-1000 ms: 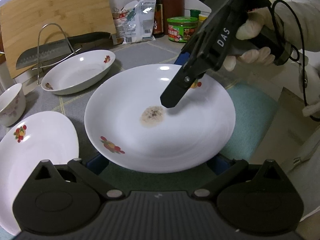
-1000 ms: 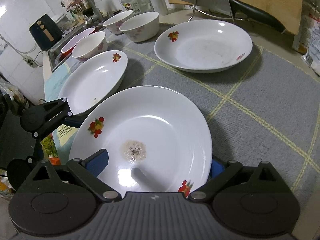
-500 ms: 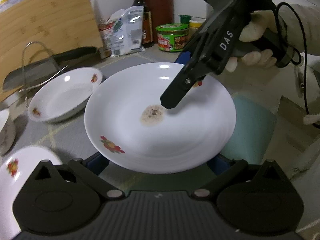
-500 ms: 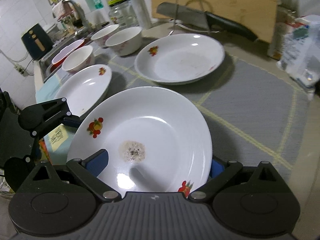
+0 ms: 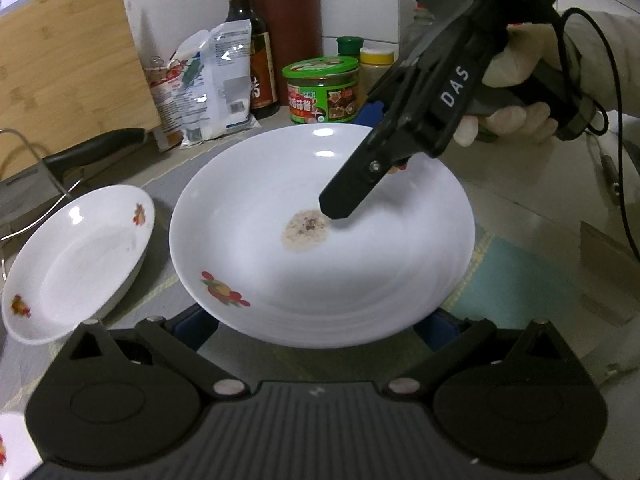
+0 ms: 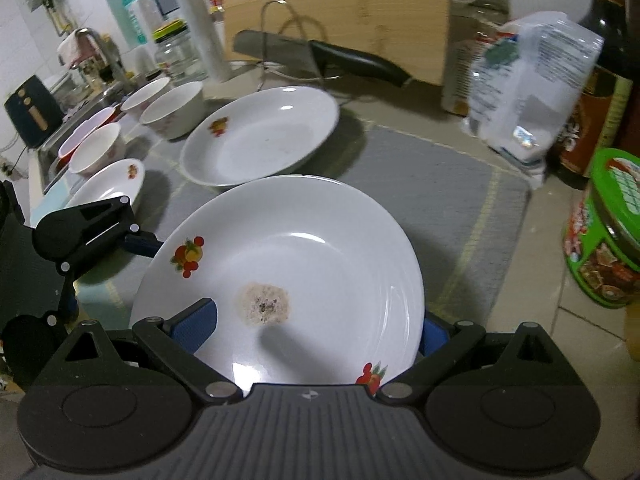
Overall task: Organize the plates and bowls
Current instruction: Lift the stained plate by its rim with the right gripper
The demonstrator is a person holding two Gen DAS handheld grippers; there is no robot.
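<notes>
**Soiled plate held over the counter by two grippers**

Kitchen counter [image 6: 532, 264], tiled and crowded, with a grey mat [image 6: 420, 184] spread over most of it. Far left in the right wrist view, a sink [image 6: 86, 110] holds a pink-rimmed dish, and three white bowls [image 6: 172, 108] stand along its edge. Next to them sits a small plate [image 6: 110, 182] with a fruit motif, then a wider deep plate [image 6: 260, 136] resting on the mat in front of a wire rack carrying a cleaver [image 6: 320, 58] against a wooden board [image 6: 340, 12].

In the middle, the stained plate [image 6: 304, 272] is up off the mat, a brownish speckled patch at its centre. The left gripper [image 5: 316, 320] has it by the near rim: its blue pads [image 5: 192, 322] sit wide apart at either side beneath the plate, so I cannot tell whether they press on it. The right gripper [image 6: 310, 340] is clamped on the opposite rim, one finger [image 5: 352, 196] lying across the inside of the plate, a gloved hand [image 5: 516, 96] on its handle.

Further right stand a white packet [image 6: 528, 80], a dark bottle [image 5: 252, 48] and a green-lidded jar [image 5: 322, 90].
</notes>
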